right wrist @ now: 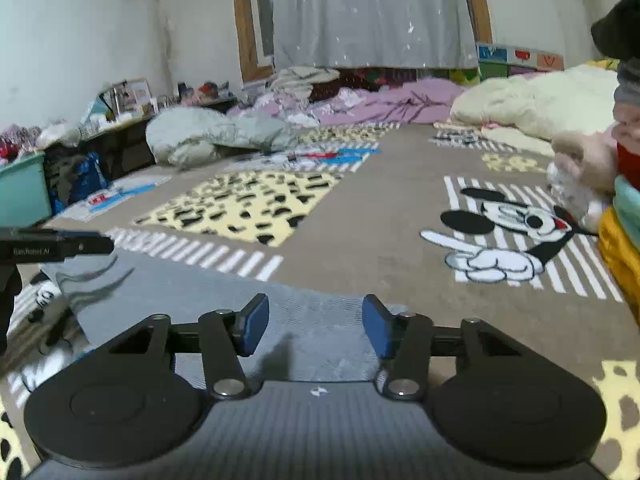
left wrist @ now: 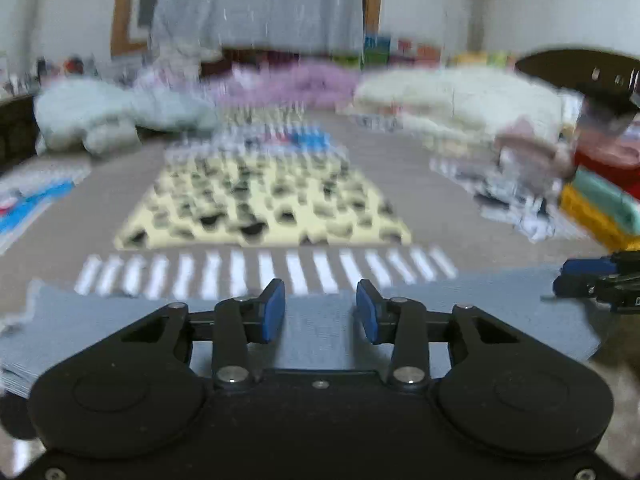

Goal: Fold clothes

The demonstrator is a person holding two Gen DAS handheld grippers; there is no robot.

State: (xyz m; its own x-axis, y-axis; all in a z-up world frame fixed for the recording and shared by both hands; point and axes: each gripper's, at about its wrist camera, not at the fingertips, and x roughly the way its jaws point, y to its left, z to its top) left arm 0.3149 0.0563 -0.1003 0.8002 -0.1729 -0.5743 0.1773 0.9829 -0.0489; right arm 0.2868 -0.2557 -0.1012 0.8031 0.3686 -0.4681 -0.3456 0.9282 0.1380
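A grey-blue garment (left wrist: pixel 320 328) lies flat on the patterned carpet, spread left to right under both grippers. My left gripper (left wrist: pixel 320 310) is open, its blue pads (left wrist: pixel 274 310) apart just above the cloth's middle. The view is blurred. My right gripper (right wrist: pixel 314 326) is open over the same garment (right wrist: pixel 312 320), near its right end. The right gripper shows at the right edge of the left wrist view (left wrist: pixel 592 276). The left gripper shows at the left edge of the right wrist view (right wrist: pixel 60 244).
The carpet (right wrist: pixel 380 232) has yellow spotted patches, white stripes and a cartoon mouse (right wrist: pixel 516 236). Folded clothes are stacked at the right (right wrist: pixel 624 216). Quilts and bedding (right wrist: pixel 216 136) lie further back. A teal bin (right wrist: pixel 22 192) stands at the left.
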